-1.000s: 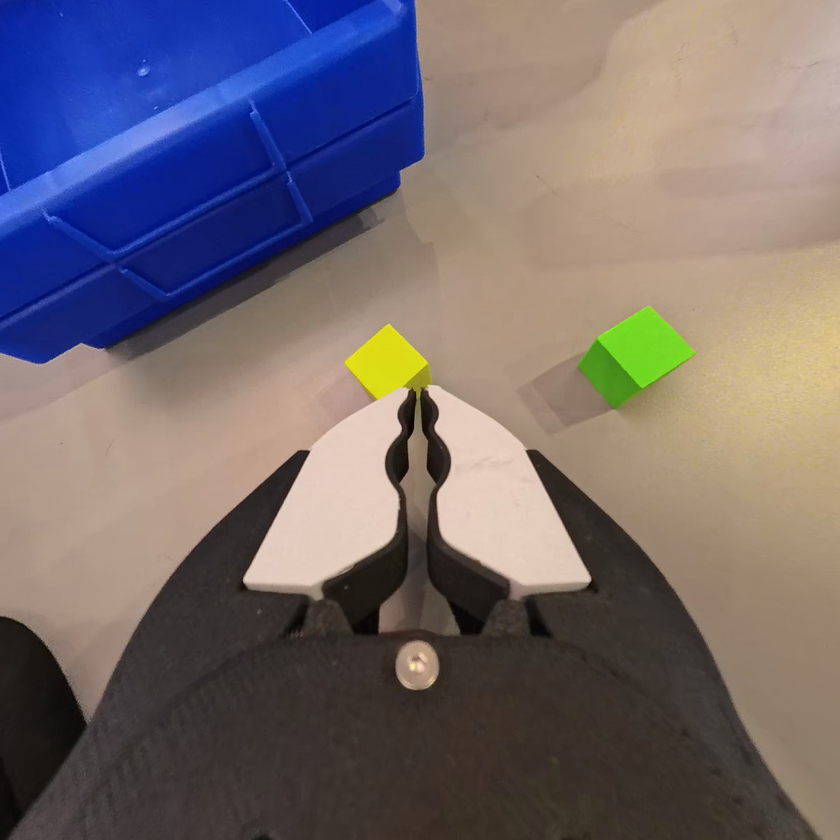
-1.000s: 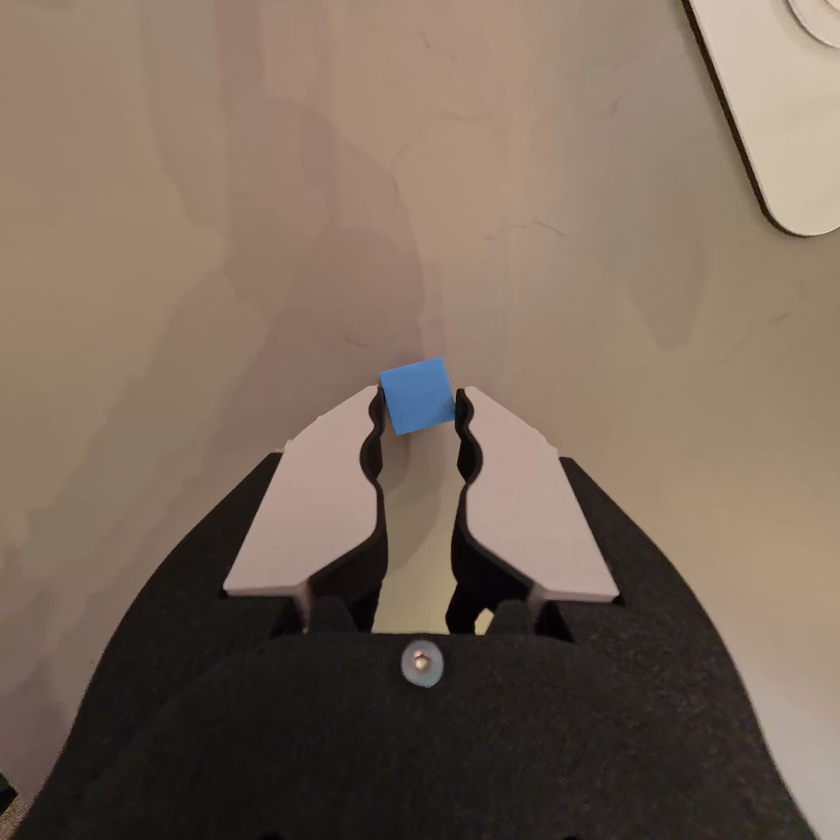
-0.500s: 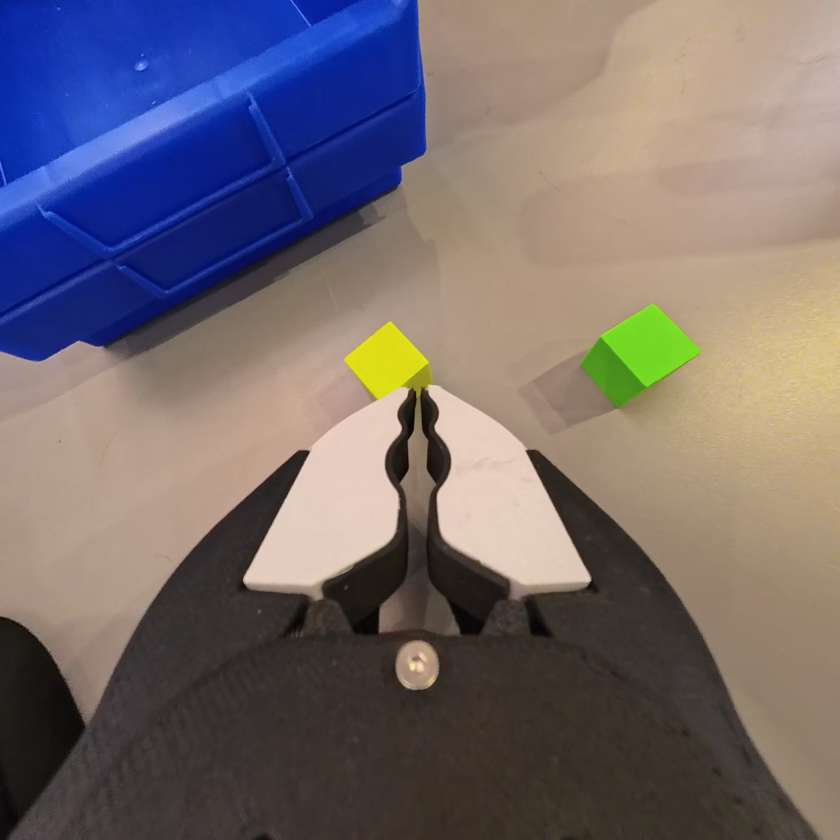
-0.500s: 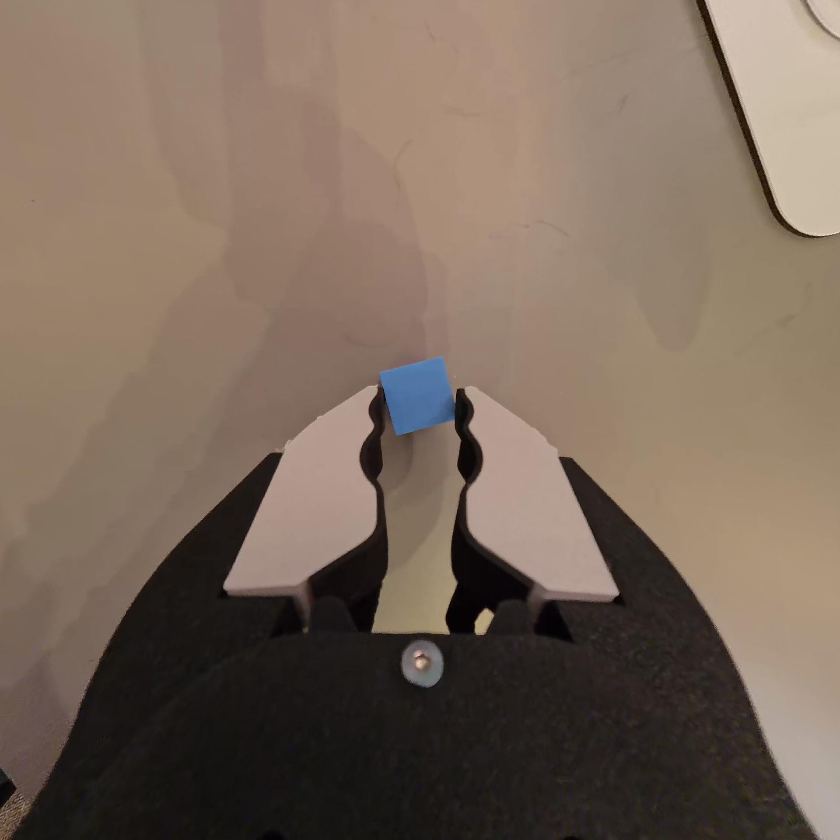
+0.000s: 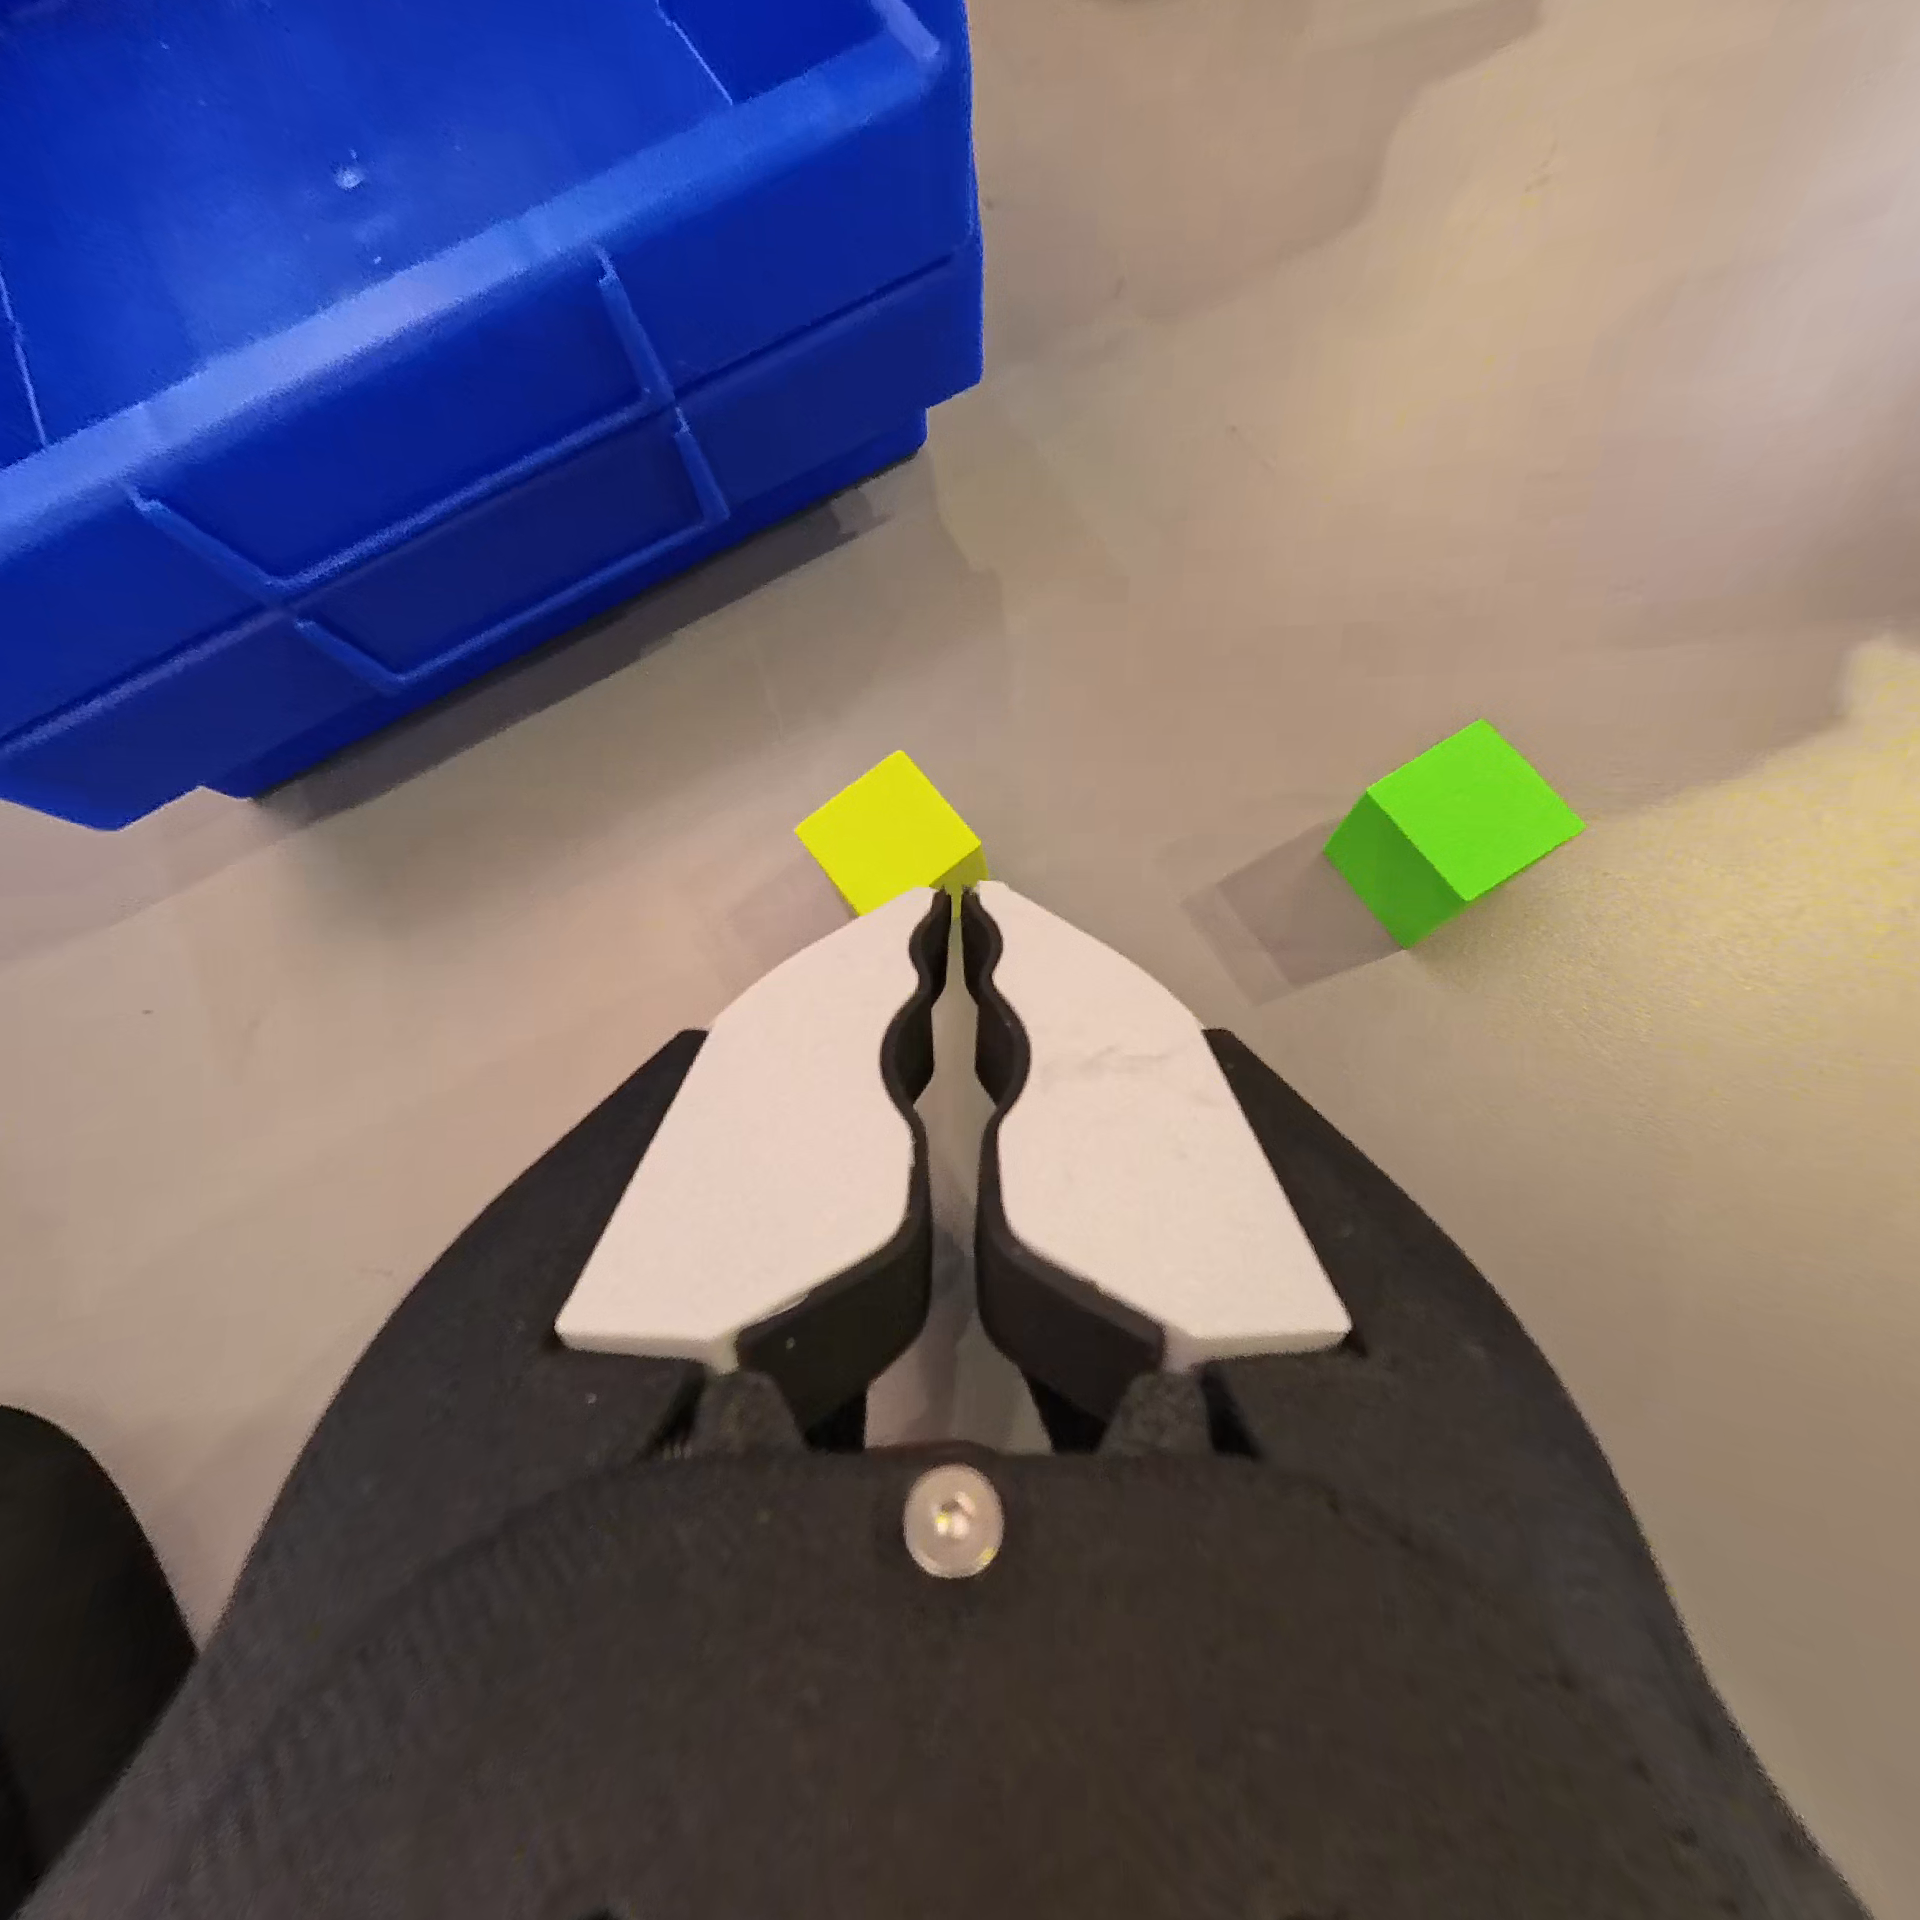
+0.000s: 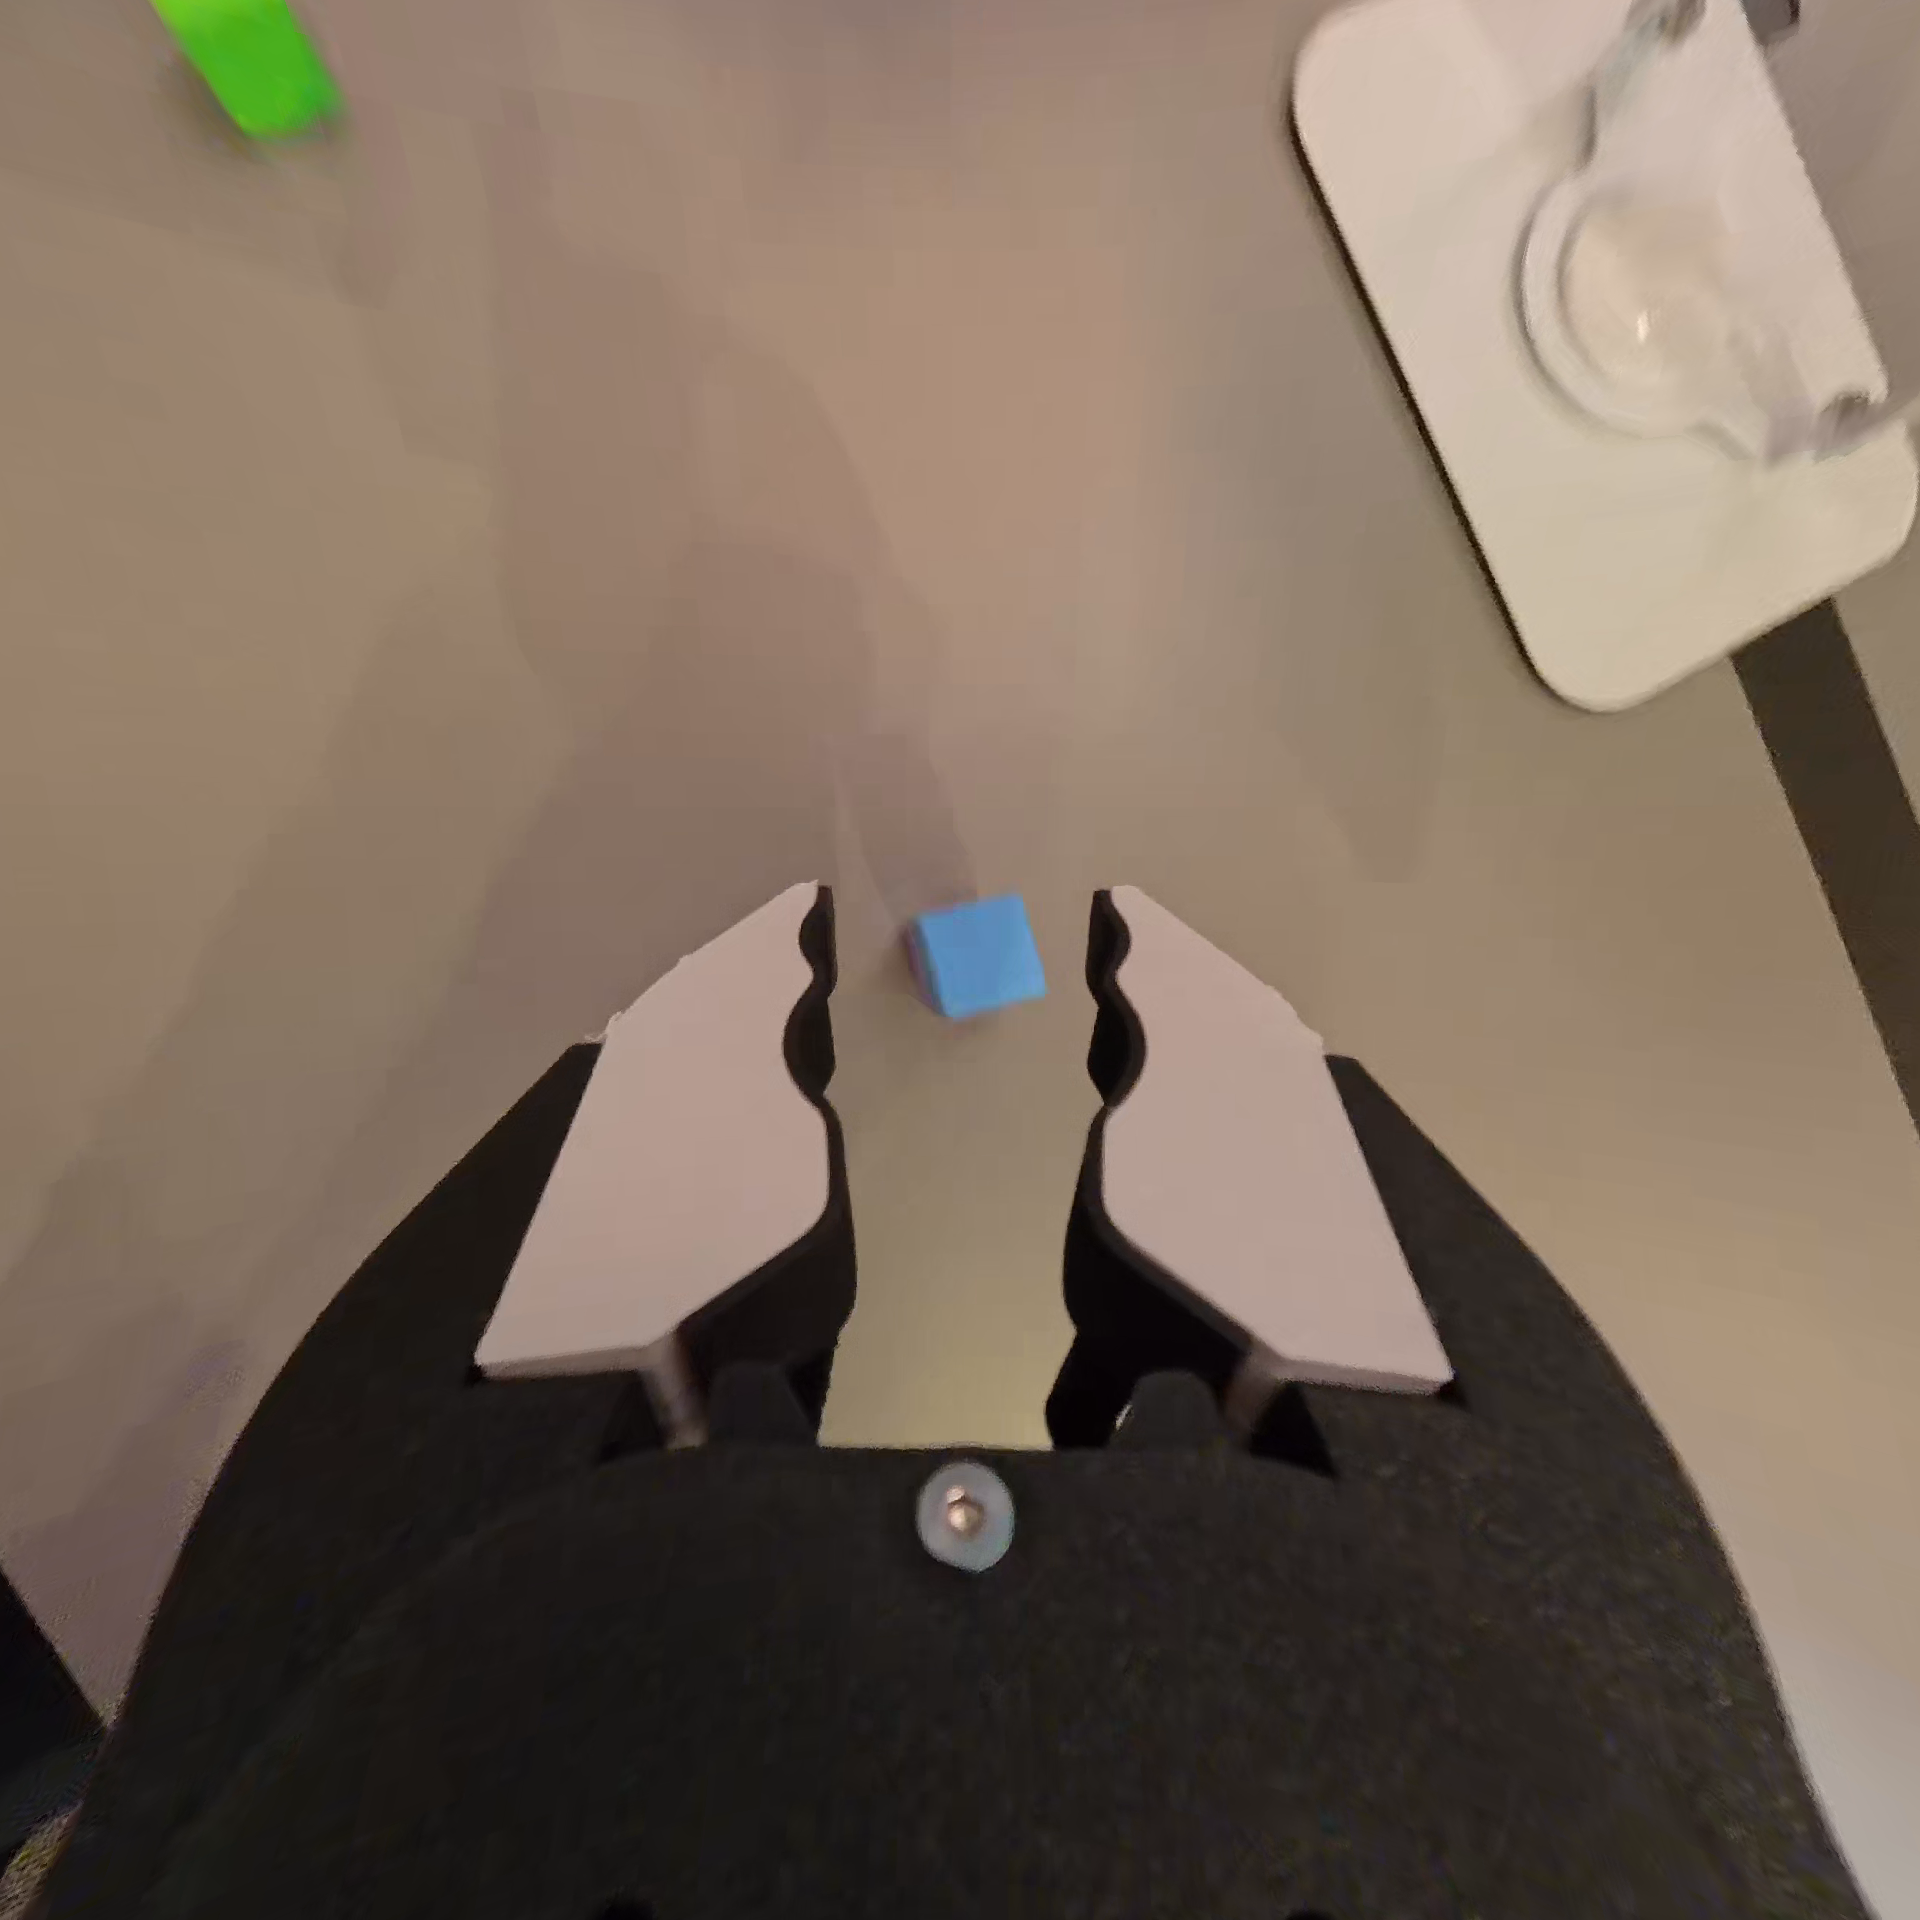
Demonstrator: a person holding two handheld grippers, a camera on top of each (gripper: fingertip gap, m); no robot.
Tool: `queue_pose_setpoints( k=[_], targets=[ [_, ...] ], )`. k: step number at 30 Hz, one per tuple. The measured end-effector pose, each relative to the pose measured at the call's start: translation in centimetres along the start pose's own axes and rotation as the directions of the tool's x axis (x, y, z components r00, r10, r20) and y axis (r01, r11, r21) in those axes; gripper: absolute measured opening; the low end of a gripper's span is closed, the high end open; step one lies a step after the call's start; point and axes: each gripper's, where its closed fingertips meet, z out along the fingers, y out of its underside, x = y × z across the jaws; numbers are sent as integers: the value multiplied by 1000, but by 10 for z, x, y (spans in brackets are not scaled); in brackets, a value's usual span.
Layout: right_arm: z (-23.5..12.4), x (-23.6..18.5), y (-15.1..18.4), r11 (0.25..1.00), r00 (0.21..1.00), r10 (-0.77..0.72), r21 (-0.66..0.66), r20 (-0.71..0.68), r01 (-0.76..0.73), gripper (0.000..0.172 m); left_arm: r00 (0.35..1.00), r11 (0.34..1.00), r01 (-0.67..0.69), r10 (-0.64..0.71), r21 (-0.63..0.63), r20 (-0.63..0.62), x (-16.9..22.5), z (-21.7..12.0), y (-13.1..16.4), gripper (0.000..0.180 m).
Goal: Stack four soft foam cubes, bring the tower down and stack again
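Right gripper point(image 6: 961, 940): I see it wide open with nothing in its grip; a clear gap shows on both sides of the blue foam cube point(image 6: 977, 954), which sits between the fingertips at frame centre, seemingly atop a purplish cube of which only a sliver shows at its left edge.
Risk at the blue cube: the picture is smeared, so I judge the gripper is moving; a sideways drift could let a finger point(image 6: 727, 1091) clip the cube and knock it off.
Left gripper point(image 5: 958, 904): pinched almost fully together, gripping nothing, tips right against the near corner of the yellow foam cube point(image 5: 883, 826) at frame centre.
Risk at the yellow cube: any forward nudge would shove this light foam away toward the blue bin point(image 5: 416, 364), upper left.
Green foam cube point(image 5: 1455, 831): alone on the counter point(image 5: 1351, 416), right of centre, well apart from the others; carrying it in means a long reach.
Glass point(image 6: 1652, 301): on a white tray point(image 6: 1455, 416), upper right of the right view; a wide swing could strike it.
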Motion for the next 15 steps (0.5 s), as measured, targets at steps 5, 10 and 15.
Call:
queue_pose_setpoints(
  k=[5,10,15],
  targets=[
    [19,-70,-66,986,985,-135,112,111,123,47,1000,1000,-3,3,9,4,0,-2,-2,2],
    [74,-134,-109,955,936,-292,110,197,275,49,1000,1000,8,-9,27,8,-5,-7,-3,2],
    [117,-156,-138,933,907,-359,97,219,346,51,999,997,42,-42,63,-7,-7,-11,-9,2]
  ],
)
